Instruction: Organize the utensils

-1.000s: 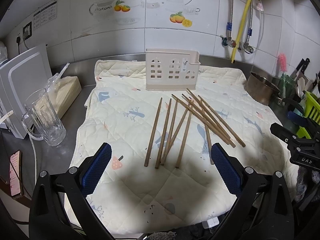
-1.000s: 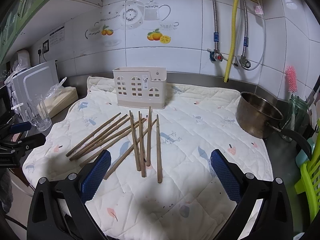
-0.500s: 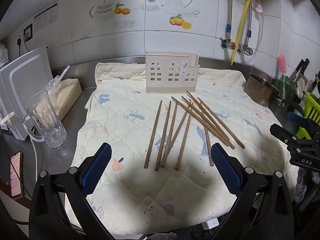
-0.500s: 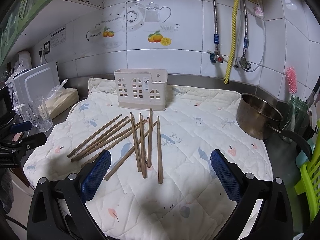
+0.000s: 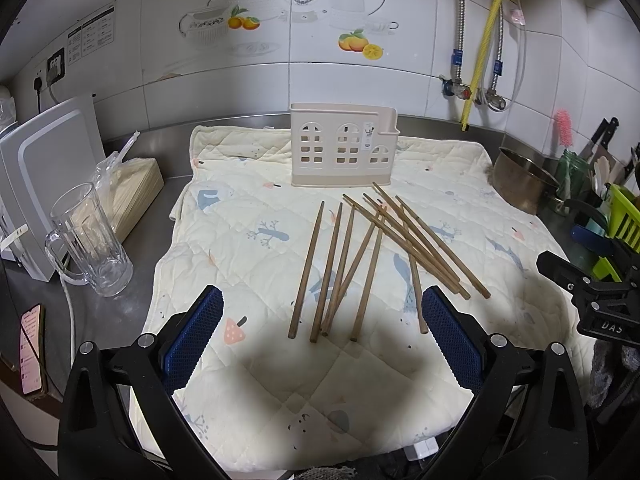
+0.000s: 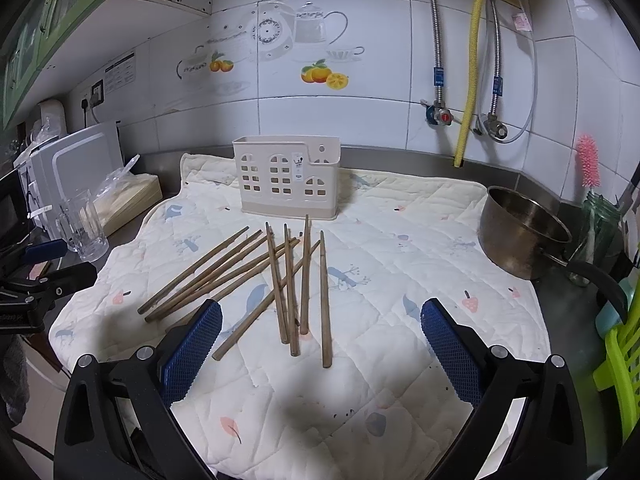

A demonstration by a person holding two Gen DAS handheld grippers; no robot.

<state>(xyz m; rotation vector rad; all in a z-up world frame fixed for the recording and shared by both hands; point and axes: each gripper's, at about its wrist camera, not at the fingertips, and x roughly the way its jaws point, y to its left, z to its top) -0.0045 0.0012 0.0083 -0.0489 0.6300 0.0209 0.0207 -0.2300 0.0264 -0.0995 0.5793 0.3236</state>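
Observation:
Several brown wooden chopsticks (image 5: 372,256) lie loosely crossed on a cream quilted mat (image 5: 248,248); they also show in the right wrist view (image 6: 280,276). A beige plastic utensil holder (image 5: 344,150) with window cut-outs stands upright behind them, also seen in the right wrist view (image 6: 288,178). My left gripper (image 5: 322,340) is open and empty, just in front of the chopsticks' near ends. My right gripper (image 6: 320,344) is open and empty, with the near chopstick ends between its blue pads.
A glass mug (image 5: 90,240), a wrapped stack of paper (image 5: 132,192) and a white appliance (image 5: 44,172) stand left of the mat. A phone (image 5: 32,350) lies at the left edge. A steel pot (image 6: 520,232), jar with pink brush (image 6: 592,200) and green rack (image 6: 620,352) stand right.
Both grippers have crept slightly forward toward the chopsticks. Nothing was taken hold of or moved on the mat.

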